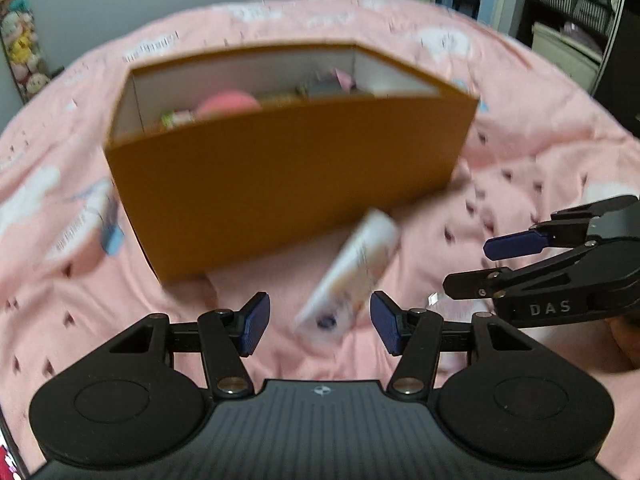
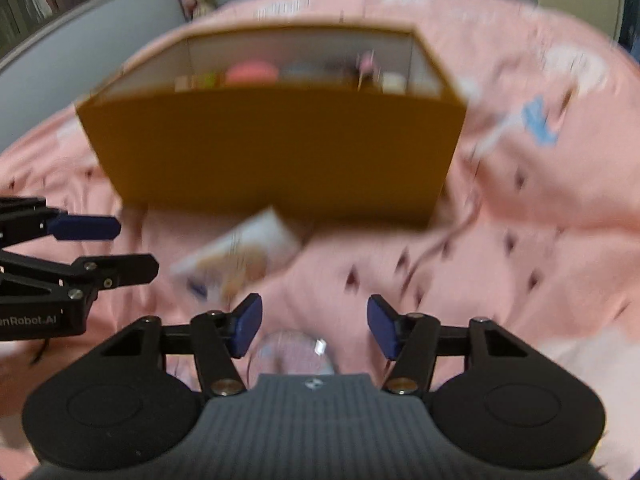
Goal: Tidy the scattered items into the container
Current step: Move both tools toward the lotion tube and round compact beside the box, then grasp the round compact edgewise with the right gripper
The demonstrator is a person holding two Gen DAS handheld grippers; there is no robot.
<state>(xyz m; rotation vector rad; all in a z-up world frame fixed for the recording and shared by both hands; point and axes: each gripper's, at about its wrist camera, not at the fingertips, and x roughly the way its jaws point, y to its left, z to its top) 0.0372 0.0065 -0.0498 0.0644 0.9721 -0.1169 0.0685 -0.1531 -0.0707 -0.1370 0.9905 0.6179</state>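
Observation:
An orange box (image 1: 288, 168) stands on the pink bedspread and holds several small items, one a pink round thing (image 1: 226, 105). A white tube (image 1: 352, 268) lies on the bed just in front of the box, between and beyond the blue pads of my open left gripper (image 1: 320, 326). In the right wrist view the box (image 2: 272, 152) is ahead and the tube (image 2: 240, 258) lies to the left of my open right gripper (image 2: 314, 326). A clear round object (image 2: 294, 350) sits just under the right gripper. Both views are blurred.
The pink bedspread (image 1: 520, 200) is wrinkled around the box. My right gripper shows at the right of the left wrist view (image 1: 476, 262); my left gripper shows at the left of the right wrist view (image 2: 128, 246). Shelves with baskets (image 1: 576, 0) stand beyond the bed.

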